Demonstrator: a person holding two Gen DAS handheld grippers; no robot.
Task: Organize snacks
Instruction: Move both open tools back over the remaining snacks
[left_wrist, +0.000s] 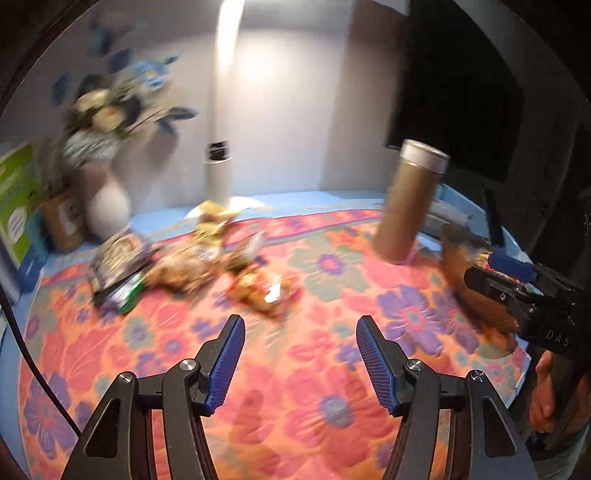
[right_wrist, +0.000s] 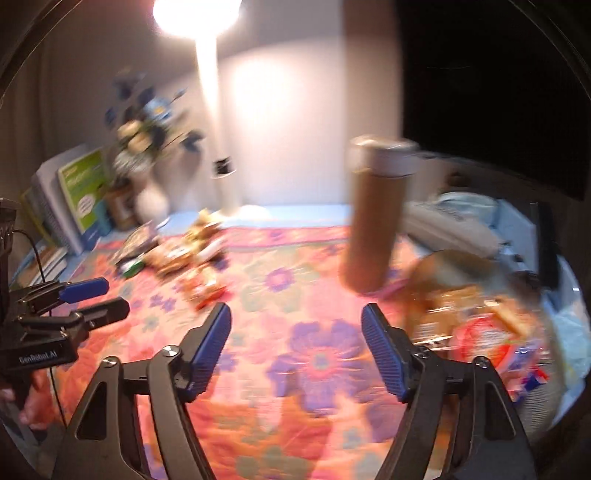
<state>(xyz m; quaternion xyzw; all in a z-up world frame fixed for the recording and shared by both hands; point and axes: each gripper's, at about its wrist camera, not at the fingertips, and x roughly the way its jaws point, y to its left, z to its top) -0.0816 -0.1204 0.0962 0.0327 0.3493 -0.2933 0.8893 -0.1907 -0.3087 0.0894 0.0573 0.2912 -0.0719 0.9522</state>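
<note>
White letters reading "DAS" are showing on the black body of the right gripper (left_wrist: 511, 275), where it is entering the left wrist view from the right edge. In the right wrist view, the name "GenRobot.AI" is standing in pale letters on the black housing of the left gripper (right_wrist: 99, 299), at the left edge. The green book (right_wrist: 83, 188) leaning near the vase is carrying white lettering and a white speech bubble on its cover, but blur is keeping every word unreadable. The snack packets (left_wrist: 184, 266) on the flowered cloth are bearing print that is smearing past reading.
</note>
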